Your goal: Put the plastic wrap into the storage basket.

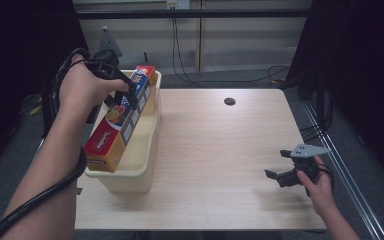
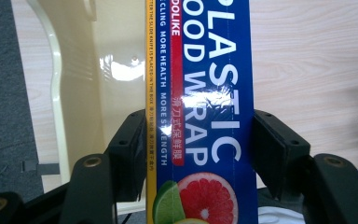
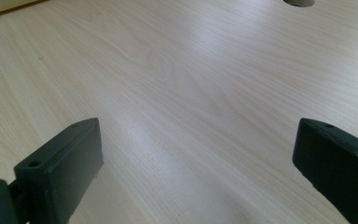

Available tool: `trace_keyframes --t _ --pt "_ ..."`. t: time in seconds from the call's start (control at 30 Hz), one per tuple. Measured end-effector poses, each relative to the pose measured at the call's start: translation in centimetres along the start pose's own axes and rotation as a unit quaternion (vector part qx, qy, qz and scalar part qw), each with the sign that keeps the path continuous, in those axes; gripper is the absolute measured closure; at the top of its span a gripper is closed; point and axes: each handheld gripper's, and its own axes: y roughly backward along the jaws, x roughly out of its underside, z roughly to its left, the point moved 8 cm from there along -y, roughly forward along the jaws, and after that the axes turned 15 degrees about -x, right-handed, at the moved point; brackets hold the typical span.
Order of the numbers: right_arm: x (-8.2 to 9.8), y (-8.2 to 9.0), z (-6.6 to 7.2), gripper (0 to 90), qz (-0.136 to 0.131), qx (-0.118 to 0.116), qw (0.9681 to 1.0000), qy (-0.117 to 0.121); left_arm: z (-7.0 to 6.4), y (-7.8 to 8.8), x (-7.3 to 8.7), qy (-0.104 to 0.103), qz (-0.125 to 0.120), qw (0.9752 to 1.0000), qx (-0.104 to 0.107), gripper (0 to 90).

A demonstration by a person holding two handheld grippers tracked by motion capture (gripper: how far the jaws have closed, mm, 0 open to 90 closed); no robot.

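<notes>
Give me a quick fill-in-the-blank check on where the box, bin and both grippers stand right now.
1. The left gripper is shut on the ____ wrap box.
2. The box leans in the cream ____ on the table.
3. The right gripper has its jaws ____.
4. Between the right gripper's jaws lies only bare ____.

Missing words: plastic; bin; open; table

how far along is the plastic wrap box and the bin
Done: the left gripper has clamped the plastic wrap box. In hand: the box sits tilted over the cream bin. Left: either seating or clearing it. The right gripper waits open on the table.
</notes>
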Motion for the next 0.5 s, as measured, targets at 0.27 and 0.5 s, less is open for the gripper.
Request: trace_keyframes --t 0.27,0.5 --pt "-0.1 -0.3 0.1 1.3 0.003 -0.003 1.0000 0.001 1.0 -0.4 0.4 0.015 0.001 0.9999 -0.005 41.4" --pt "-0.3 -0.5 0.0 1.3 0.003 -0.006 1.0000 0.004 1.4 -1.0 0.7 0.025 0.008 0.9996 -0.009 41.4"
